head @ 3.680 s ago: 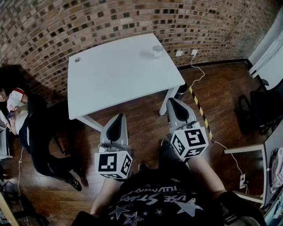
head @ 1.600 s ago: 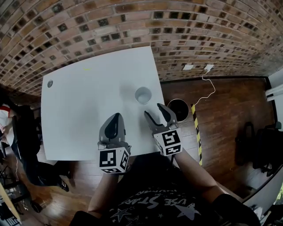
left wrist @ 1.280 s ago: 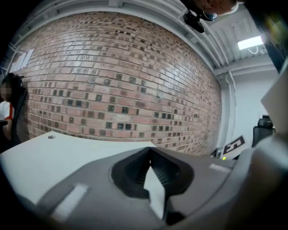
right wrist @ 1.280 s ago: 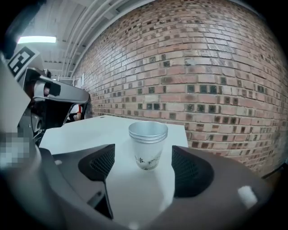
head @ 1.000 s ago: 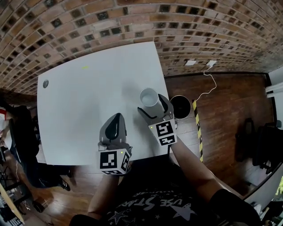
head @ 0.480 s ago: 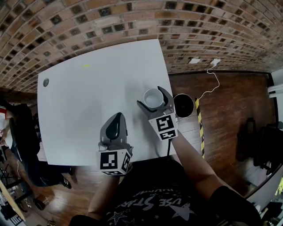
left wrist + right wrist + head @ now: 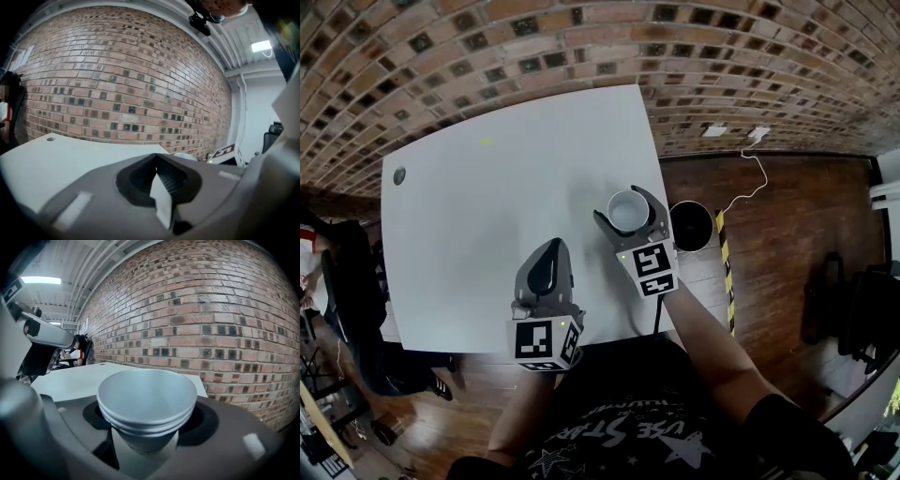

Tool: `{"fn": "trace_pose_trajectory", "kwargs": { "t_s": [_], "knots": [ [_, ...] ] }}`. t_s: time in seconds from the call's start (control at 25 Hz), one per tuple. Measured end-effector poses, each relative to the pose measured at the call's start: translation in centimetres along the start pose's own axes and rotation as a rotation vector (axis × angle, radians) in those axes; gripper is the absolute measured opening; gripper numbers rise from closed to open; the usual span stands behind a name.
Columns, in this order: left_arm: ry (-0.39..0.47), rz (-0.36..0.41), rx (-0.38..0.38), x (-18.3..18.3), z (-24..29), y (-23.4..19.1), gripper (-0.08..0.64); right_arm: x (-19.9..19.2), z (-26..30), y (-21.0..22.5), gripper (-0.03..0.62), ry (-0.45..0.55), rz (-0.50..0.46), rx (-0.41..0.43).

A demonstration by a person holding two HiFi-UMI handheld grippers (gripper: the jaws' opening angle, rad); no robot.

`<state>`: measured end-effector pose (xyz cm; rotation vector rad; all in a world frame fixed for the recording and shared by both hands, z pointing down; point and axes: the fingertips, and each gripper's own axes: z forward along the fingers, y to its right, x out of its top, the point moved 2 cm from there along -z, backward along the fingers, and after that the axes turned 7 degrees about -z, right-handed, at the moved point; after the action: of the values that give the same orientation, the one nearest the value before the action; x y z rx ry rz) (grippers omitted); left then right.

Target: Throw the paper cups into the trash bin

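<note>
Paper cups (image 7: 627, 211): a nested white stack, three rims showing one above another in the right gripper view (image 7: 146, 401); upright, mouth up, empty inside.
Location of cups: on the white table (image 7: 487, 216), near its right edge, between the right gripper's jaws.
Right gripper (image 7: 625, 206): jaws spread wide, one on either side of the stack; the right gripper view (image 7: 147, 427) shows a dark gap between each jaw and the cups, so nothing is pinched.
Left gripper (image 7: 548, 251): over the table's near part, well left of the cups; in the left gripper view (image 7: 157, 157) its jaws are pressed together with nothing between them.
Trash bin (image 7: 691, 225): round, black, open-topped; on the floor just beyond the table's right edge, near the cups.
Table fittings: one small round grommet (image 7: 399, 174) at the far left corner.
Floor (image 7: 787, 225): dark wood boards; a yellow-and-black striped strip (image 7: 724, 272) runs beside the bin, and a white cable (image 7: 748, 187) leads to the wall.
Wall (image 7: 581, 37): brown brick, behind the table.
Bystander (image 7: 72, 355): a person seated at the table's far left end.
</note>
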<state>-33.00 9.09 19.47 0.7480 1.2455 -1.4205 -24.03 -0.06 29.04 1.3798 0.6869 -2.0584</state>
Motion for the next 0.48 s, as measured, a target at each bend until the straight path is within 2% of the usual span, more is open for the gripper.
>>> {"fn": "trace_pose_trajectory", "kwargs": {
  "t_s": [0.28,0.48],
  "knots": [
    [0.004,0.006,0.004,-0.2,-0.3,-0.2,0.005,0.2,-0.1,-0.2,0.353,0.014,-0.006,0.025],
    [0.007,0.013,0.014,0.1,-0.5,-0.7,0.005,0.8,0.0,-1.5,0.351,0.026,-0.101,0.062]
  ]
}}
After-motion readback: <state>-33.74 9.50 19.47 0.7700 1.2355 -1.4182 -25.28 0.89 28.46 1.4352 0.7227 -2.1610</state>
